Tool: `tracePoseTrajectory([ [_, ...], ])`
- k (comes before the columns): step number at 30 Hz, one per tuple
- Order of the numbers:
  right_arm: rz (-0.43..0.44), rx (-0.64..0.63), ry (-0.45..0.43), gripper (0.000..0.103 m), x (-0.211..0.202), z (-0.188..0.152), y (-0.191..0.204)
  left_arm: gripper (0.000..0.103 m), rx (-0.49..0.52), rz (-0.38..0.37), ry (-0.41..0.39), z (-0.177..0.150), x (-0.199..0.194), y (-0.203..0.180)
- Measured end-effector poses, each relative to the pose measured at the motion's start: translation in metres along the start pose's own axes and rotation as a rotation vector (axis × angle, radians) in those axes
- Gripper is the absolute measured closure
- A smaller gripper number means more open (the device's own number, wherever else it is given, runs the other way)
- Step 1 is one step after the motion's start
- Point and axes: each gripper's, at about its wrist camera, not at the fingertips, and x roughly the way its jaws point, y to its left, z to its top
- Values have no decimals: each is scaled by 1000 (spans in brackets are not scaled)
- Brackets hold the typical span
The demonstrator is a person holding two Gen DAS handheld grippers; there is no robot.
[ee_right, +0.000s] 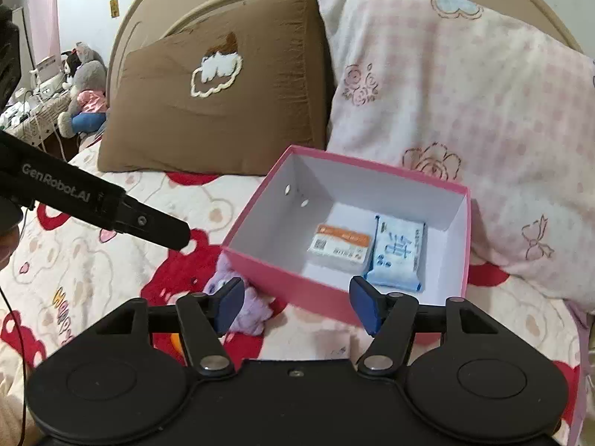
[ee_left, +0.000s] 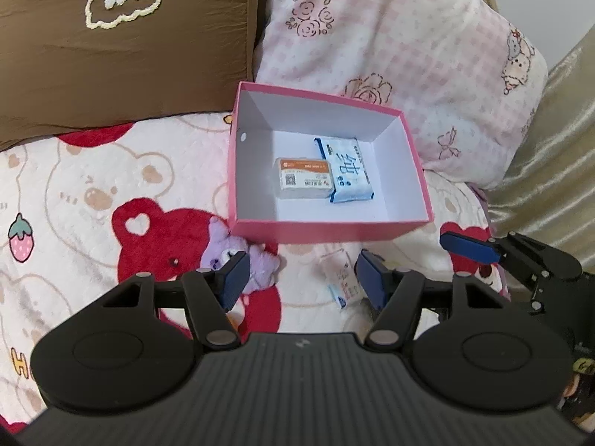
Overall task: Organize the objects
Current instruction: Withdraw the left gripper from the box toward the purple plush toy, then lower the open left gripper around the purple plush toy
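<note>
Looking past our fingers, left to right:
Left gripper (ee_left: pixel 299 278): we hold its blue pads apart, with nothing between them.
Purple plush toy (ee_left: pixel 238 260): lies on the bear-print blanket (ee_left: pixel 74 193), partly behind our left finger.
Small white packet (ee_left: pixel 340 282): lies on the blanket just inside our right finger, not touched.
Pink box (ee_left: pixel 327 228): open, ahead of both fingertips, against the pillows.
Orange-topped packet (ee_left: pixel 303 180): lies flat in the box, touching the blue-and-white packet (ee_left: pixel 347 171) to its right.
Right gripper (ee_right: pixel 297 303): we hold its pads apart and empty, at the box's near wall; the plush lies by its left finger.
</note>
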Motion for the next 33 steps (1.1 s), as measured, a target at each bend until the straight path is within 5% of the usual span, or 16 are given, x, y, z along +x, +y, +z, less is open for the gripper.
tracePoseTrajectory([
  [19,80,-33,50,17,-7,-31,54,20,55,32,-25,-40,-14,44],
  [33,79,19,23,14,46,-59,79,17,62,61,-22,-67,27,66],
])
